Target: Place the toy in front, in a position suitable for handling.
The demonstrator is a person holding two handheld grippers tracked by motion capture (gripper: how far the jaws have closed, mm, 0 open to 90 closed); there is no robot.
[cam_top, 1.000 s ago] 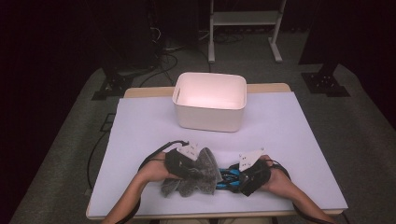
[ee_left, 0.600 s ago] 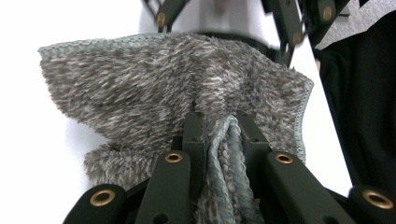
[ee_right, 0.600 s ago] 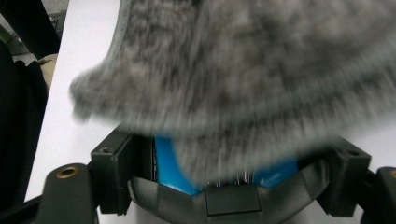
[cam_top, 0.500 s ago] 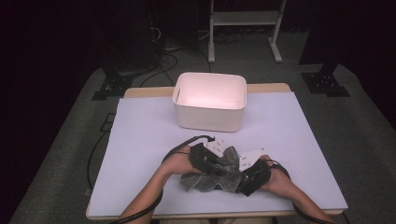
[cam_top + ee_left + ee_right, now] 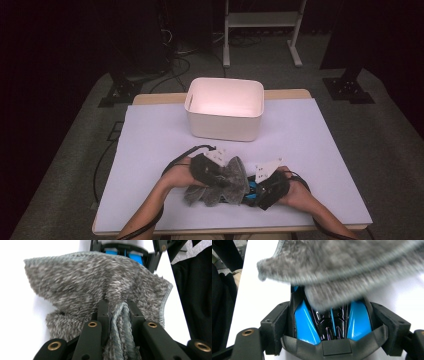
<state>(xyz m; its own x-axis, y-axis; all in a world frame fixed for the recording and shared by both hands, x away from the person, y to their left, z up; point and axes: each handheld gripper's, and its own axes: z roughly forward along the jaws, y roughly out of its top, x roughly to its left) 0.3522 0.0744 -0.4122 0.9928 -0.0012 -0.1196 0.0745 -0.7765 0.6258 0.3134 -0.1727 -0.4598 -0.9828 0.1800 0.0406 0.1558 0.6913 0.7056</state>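
The table (image 5: 150, 150), under its pale sheet, carries a white bin (image 5: 225, 114) at the far middle, and neither has shifted since the earlier frames. What has changed lies at the near edge: the left hand (image 5: 181, 172) has slid rightward, carrying the grey cloth (image 5: 220, 182) with it, so the cloth now lies bunched closer to the right hand (image 5: 295, 190), which has kept its place.

Both forearms come in from the bottom of the high view, angled toward each other, with the hands low over the sheet. The left gripper (image 5: 227, 175) points to the right and the right gripper (image 5: 255, 192) points to the left, so the two meet nose to nose.

The left gripper's jaws are pressed together on a fold of the cloth (image 5: 120, 315), which rises between them and fans out beyond the tips. The right gripper (image 5: 329, 315) grips a blue and black object (image 5: 332, 322) between widely spread jaws. In the right gripper view the cloth (image 5: 342, 267) drapes over the far end of that object.
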